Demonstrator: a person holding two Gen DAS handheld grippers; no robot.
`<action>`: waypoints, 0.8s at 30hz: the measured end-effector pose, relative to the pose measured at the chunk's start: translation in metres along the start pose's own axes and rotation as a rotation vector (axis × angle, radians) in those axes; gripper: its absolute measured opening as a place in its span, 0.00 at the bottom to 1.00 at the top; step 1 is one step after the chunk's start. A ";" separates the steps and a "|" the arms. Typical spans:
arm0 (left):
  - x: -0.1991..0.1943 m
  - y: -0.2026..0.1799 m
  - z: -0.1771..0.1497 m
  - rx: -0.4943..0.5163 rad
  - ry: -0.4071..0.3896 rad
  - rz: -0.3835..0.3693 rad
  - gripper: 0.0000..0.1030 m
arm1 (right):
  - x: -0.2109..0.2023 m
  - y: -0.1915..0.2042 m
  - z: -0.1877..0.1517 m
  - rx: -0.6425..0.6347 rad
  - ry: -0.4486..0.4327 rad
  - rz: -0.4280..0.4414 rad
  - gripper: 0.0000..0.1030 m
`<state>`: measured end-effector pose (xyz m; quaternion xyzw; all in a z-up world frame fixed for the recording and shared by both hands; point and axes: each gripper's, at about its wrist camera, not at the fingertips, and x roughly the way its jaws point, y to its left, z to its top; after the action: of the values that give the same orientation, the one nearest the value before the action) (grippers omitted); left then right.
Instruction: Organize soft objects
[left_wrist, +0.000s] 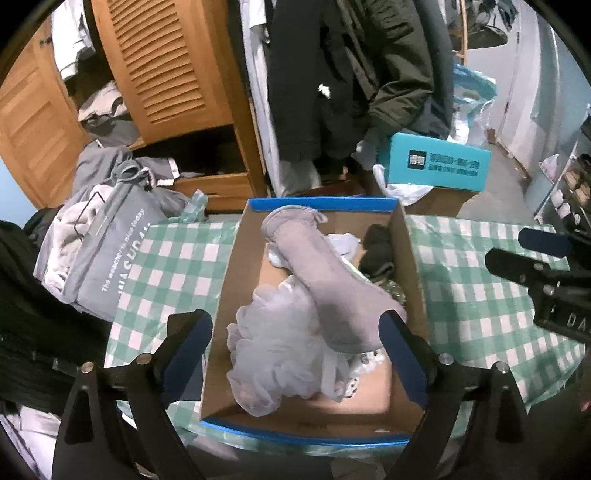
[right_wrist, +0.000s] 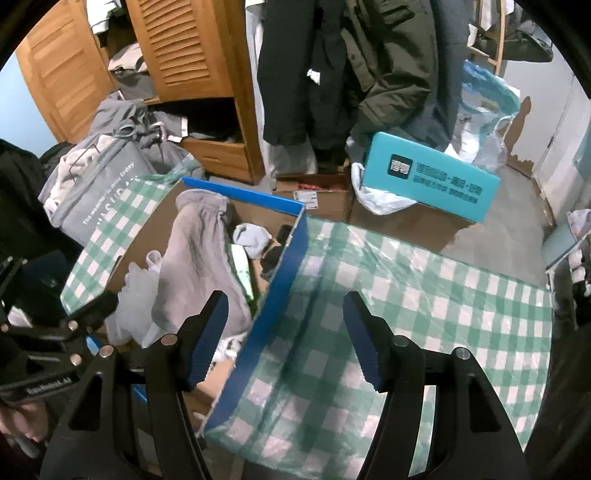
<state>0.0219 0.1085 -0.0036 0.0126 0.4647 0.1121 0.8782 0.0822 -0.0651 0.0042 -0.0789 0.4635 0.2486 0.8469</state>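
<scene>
Between the spread left fingers (left_wrist: 186, 347) lies the grey sock (left_wrist: 325, 280).

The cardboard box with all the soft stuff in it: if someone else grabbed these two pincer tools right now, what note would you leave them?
Left gripper: open, empty, hovering over the near end of the cardboard box.
Right gripper: open, empty, straddling the box's right wall, over the checked tablecloth.
In the box: a long grey sock lying diagonally on top, a pale mesh bath pouf at the near end, a small white sock and a dark item at the far end.
Done: these soft things are boxed.
Left: no loose soft items show on the cloth; check the grey laundry bag beside the table.
</scene>
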 end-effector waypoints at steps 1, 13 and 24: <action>-0.003 -0.002 0.000 0.009 -0.010 -0.001 0.95 | -0.003 0.000 -0.002 -0.003 -0.004 -0.005 0.62; -0.014 -0.005 -0.003 -0.010 -0.036 -0.014 0.99 | -0.022 -0.011 -0.023 0.000 -0.033 -0.012 0.63; -0.007 -0.006 -0.002 -0.034 -0.010 0.003 0.99 | -0.023 -0.032 -0.029 0.041 -0.035 -0.014 0.63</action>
<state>0.0175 0.1007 -0.0005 -0.0012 0.4581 0.1212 0.8806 0.0658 -0.1110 0.0041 -0.0604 0.4528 0.2344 0.8581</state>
